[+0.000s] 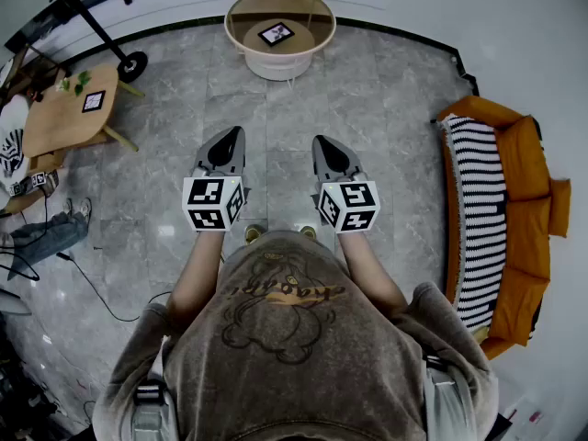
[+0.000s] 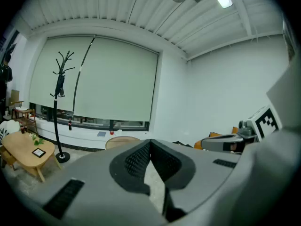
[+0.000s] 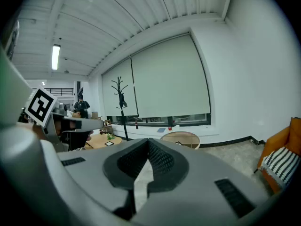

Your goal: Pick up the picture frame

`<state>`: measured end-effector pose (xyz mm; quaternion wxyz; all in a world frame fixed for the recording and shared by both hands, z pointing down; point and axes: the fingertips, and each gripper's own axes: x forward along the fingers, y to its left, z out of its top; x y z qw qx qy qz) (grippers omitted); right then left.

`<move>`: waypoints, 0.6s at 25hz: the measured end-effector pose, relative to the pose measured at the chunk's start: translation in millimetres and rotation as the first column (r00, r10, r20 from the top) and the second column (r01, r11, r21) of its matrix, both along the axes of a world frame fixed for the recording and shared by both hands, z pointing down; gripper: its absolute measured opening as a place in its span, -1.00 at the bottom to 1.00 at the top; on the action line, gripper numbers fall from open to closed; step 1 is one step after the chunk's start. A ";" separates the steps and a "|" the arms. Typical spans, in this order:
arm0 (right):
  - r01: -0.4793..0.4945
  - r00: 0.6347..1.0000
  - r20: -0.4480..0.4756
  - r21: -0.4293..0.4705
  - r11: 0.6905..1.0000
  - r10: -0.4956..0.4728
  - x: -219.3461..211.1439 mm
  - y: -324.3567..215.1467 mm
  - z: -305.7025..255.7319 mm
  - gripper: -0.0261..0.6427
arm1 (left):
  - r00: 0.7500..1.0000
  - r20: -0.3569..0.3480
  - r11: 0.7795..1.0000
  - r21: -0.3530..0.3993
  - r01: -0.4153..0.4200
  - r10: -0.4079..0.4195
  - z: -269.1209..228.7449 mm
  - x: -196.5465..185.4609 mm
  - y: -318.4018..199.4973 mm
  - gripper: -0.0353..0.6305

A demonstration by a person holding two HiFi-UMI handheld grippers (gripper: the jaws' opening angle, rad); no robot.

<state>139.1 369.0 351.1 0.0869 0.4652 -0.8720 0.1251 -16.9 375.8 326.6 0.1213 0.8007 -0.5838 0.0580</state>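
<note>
Grey marble-tile floor (image 1: pixel 390 108) in a white-walled room w/ roller blinds (image 2: pixel 103 79) over a wide window. An orange sofa (image 1: pixel 524 168) w/ a black-and-white striped blanket (image 1: pixel 481 219) sits at the right and a black coat stand (image 2: pixel 59 98) by the window. At the left is a low wooden table (image 1: pixel 64 118) w/ a small plant and a second small frame (image 1: pixel 93 101) on it. The picture frame (image 1: pixel 277 34) lies flat on the lower shelf of a round table (image 1: pixel 241 12) w/ a see-through top, straight ahead at the far side of the floor. It is well apart from both grippers and roughly centred between their lines. The left hand-held gripper (image 1: pixel 236 136) and right hand-held gripper (image 1: pixel 319 142) are side by side in front of the person's chest, over bare floor, both pointing fwd toward the round table and tipped slightly down. In the left gripper view the left gripper's dark textured pads (image 2: pixel 138 160) meet at the tip, jaws together, nothing between them. It's the same in the right gripper view: the pads (image 3: pixel 162 160) are closed tip to tip, holding nothing and touching nothing. Each gripper shows in the other's view, marker cube incl.
</note>
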 end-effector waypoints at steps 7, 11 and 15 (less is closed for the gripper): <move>-0.009 0.999 0.032 -0.006 1.000 0.009 -9.8 5.7 -1.6 -0.87 | 1.000 0.004 1.000 -0.005 0.008 -0.008 0.0 -11.8 5.1 -0.84; -0.032 0.998 0.048 -0.005 0.999 0.032 -11.7 8.3 -1.3 -0.87 | 0.999 0.029 1.000 -0.016 0.014 -0.013 6.3 -19.6 6.2 -0.84; -0.063 0.997 0.054 -0.002 0.998 0.063 -18.8 11.7 -0.2 -0.87 | 0.999 0.045 1.000 -0.021 0.019 -0.019 11.3 -34.9 4.5 -0.84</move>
